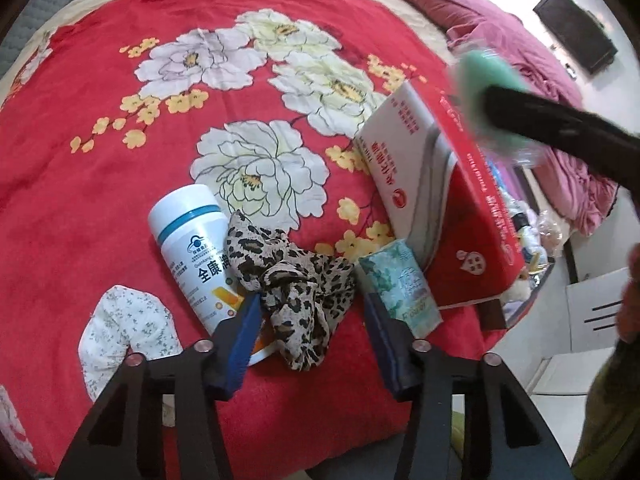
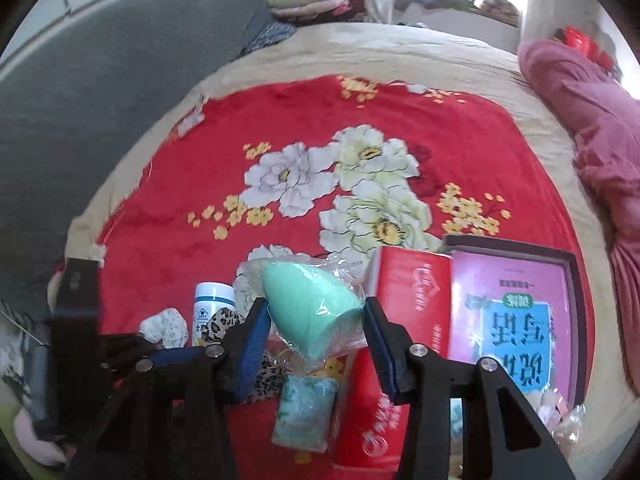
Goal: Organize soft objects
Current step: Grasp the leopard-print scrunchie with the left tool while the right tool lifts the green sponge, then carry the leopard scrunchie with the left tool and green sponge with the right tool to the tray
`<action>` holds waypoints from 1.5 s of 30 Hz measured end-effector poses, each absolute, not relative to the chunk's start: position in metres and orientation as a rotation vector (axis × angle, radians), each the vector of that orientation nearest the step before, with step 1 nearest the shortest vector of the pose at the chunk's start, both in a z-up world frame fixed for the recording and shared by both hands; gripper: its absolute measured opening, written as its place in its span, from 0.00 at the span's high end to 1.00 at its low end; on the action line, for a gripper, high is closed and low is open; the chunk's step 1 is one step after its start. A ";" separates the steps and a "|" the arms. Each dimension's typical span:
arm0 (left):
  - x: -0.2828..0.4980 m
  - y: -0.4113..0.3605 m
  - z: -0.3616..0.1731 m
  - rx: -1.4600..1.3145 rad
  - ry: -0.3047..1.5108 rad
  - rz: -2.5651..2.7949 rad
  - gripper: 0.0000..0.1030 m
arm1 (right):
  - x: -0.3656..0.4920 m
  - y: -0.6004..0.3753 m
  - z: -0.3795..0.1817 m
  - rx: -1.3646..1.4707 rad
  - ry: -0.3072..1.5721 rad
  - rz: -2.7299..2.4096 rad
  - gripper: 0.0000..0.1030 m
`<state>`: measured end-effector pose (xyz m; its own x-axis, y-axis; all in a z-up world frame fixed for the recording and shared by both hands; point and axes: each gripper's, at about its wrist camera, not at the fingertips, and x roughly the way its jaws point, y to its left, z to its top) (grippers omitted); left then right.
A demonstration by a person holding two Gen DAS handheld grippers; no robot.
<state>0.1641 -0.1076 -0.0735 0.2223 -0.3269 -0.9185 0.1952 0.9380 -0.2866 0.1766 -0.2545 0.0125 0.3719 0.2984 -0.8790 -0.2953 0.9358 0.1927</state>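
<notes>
Leopard-print scarf (image 1: 294, 280) lies between the left gripper's (image 1: 310, 316) spread fingers, pads not pressing it, just right of the bottle (image 1: 192, 248). Beyond the bottle, the right gripper (image 2: 314, 320) pinches a bagged green sponge (image 2: 310, 312), raised off the red blanket (image 1: 120, 184).

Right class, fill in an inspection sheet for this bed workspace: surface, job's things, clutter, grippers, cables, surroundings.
Surface: red plush blanket with white flowers, spread over a beige bed cover.
Job's things: leopard-print fabric scarf, crumpled; teal egg-shaped sponge in clear plastic wrap; white floral fabric piece; green soft tissue pack.
Clutter: white plastic bottle with blue band, lying down; red-and-white cardboard box; open box with pink insert.
Grippers: left gripper, jaws straddle the scarf, not visibly pressing; right gripper, jaws closed on the wrapped sponge, lifted.
Cables: nothing seen.
Surroundings: pink bedding heap; grey padded panel.
</notes>
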 end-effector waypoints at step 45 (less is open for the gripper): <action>0.127 -0.177 0.053 -0.015 1.066 -0.446 0.93 | 0.100 -0.373 0.089 0.242 0.972 0.244 0.54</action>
<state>0.1274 -0.1767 0.0530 0.4037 -0.3603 -0.8410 0.3460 0.9111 -0.2242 0.0997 -0.3729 0.0891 0.5410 0.3107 -0.7815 -0.0954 0.9459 0.3101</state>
